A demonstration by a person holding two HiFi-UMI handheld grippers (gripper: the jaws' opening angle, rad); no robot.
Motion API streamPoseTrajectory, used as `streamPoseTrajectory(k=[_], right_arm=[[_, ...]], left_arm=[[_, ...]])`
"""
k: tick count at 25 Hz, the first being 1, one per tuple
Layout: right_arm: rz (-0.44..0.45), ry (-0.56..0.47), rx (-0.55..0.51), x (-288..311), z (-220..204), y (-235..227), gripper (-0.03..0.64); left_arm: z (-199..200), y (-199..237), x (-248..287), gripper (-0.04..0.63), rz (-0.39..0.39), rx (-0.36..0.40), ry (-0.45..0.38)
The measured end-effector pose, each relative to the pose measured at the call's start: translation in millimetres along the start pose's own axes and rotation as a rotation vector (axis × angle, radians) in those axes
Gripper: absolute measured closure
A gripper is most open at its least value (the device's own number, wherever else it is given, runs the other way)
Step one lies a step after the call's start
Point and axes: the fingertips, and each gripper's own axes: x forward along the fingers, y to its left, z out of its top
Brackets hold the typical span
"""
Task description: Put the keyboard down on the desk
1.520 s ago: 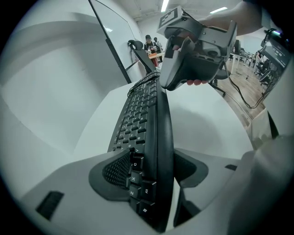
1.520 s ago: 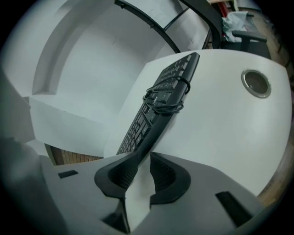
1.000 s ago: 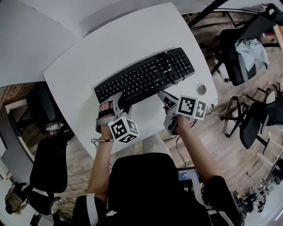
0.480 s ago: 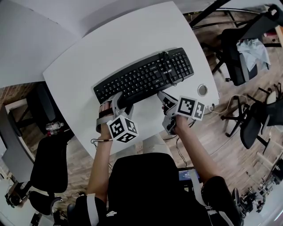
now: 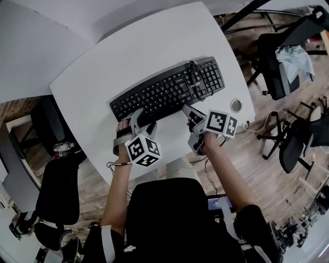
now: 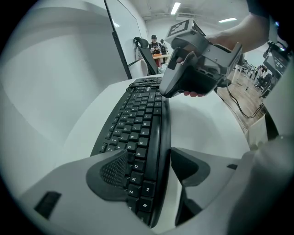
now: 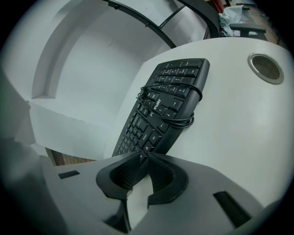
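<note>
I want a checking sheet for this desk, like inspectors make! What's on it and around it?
surface: white desk, round cable hole near its right edge.
job's things: black keyboard lying flat on the desk.
clutter: nothing seen.
grippers: left claw open, jaws just been opening, keyboard's near edge between them; right claw pinching that edge.
cables: cord wrapped round the keyboard; loose cable on the floor.
surroundings: office chairs, wooden floor, a bottle.

An open-plan office. A white desk point(image 5: 103, 67) with a keyboard point(image 5: 167, 90) and cable port point(image 5: 236, 105) stands on wood-look flooring point(image 5: 262, 169) among black swivel chairs point(image 5: 59, 192), under strip lights point(image 6: 174, 8).
</note>
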Motion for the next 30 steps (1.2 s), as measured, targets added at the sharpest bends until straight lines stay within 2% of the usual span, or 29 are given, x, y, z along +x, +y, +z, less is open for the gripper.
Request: streamPoseTrajectory(k=[5,9,16,22,27,30], right_arm=[[-0.008,-0.002,-0.008,-2,0,2,0.54],[-0.013,-0.016,-0.037,-8,3,9,0.543],[-0.03,-0.051,-0.124,-19,7,31,0.552],[-0.037,-0.086,-0.256,-35,1,63,0.561],[-0.04,-0.133,-0.369,-49,-4,95,0.564],[-0.053,-0.167,-0.442,-62,-5,116,0.566]], left_arm=[[0,1,-3,0.29,-0.009,-0.02,-0.002],[6,6,-12,0.295,-0.011,-0.061,-0.043],[24,25,-40,0.374,0.026,-0.118,-0.119],[41,36,-83,0.475,0.047,-0.248,-0.203],[52,47,-118,0.535,0.085,-0.277,-0.274],[58,48,-134,0.568,0.078,-0.328,-0.308]])
